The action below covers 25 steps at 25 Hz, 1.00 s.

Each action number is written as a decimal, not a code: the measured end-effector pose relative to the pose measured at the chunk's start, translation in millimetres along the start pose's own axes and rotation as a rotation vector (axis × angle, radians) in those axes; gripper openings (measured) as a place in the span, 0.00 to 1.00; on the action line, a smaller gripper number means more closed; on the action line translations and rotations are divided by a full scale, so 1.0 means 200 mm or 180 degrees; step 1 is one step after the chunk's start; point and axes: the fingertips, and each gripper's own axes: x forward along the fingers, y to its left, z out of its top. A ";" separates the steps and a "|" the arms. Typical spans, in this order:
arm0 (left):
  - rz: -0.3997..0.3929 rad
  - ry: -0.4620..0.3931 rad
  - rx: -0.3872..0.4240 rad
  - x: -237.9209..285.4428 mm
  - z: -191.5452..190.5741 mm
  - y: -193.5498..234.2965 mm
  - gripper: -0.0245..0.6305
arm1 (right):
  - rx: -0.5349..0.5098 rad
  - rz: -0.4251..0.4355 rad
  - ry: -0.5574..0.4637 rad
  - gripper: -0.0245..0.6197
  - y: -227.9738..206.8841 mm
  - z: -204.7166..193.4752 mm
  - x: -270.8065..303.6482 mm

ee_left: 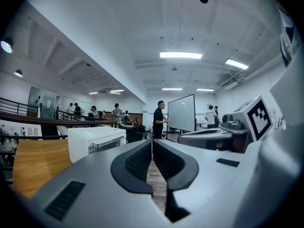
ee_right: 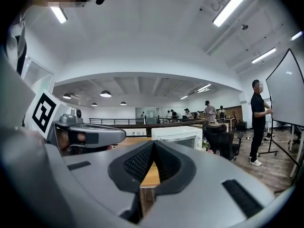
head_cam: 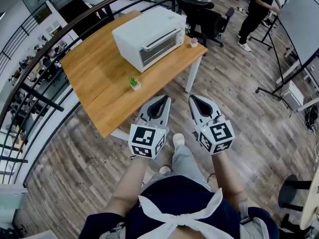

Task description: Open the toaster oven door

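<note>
A white toaster oven (head_cam: pixel 149 38) stands on the far part of a wooden table (head_cam: pixel 94 78), its glass door shut and its handle bar across the top of the door. It also shows small in the left gripper view as the toaster oven (ee_left: pixel 95 144) and in the right gripper view as the toaster oven (ee_right: pixel 176 137). My left gripper (head_cam: pixel 163 99) and right gripper (head_cam: pixel 192 99) are held side by side over the floor, short of the table's near edge. Both are shut with nothing between the pads, well away from the oven.
A small potted plant (head_cam: pixel 134 82) sits on the table near its front edge, another small pot (head_cam: pixel 194 42) at the right corner by the oven. Black office chairs (head_cam: pixel 207 16) stand behind the table. A person (head_cam: pixel 256 14) stands by a whiteboard (head_cam: pixel 304 21). A railing (head_cam: pixel 30 98) runs along the left.
</note>
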 end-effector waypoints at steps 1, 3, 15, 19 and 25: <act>-0.0021 0.0016 0.0043 0.03 0.00 0.01 0.08 | -0.0026 0.0006 0.0004 0.05 -0.03 0.01 0.03; -0.0035 0.0039 0.0141 0.10 0.02 0.05 0.08 | -0.0078 0.0014 0.0013 0.05 -0.08 0.03 0.09; 0.0125 0.0090 0.0374 0.42 0.08 0.33 0.12 | -0.0301 0.0145 0.0258 0.18 -0.32 0.03 0.44; 0.0209 0.0169 0.0454 0.50 0.08 0.41 0.37 | -0.0400 0.0262 0.0342 0.25 -0.36 0.03 0.54; 0.0284 0.0368 0.0584 0.64 0.04 0.51 0.41 | -0.0654 0.0458 0.0435 0.30 -0.44 0.02 0.71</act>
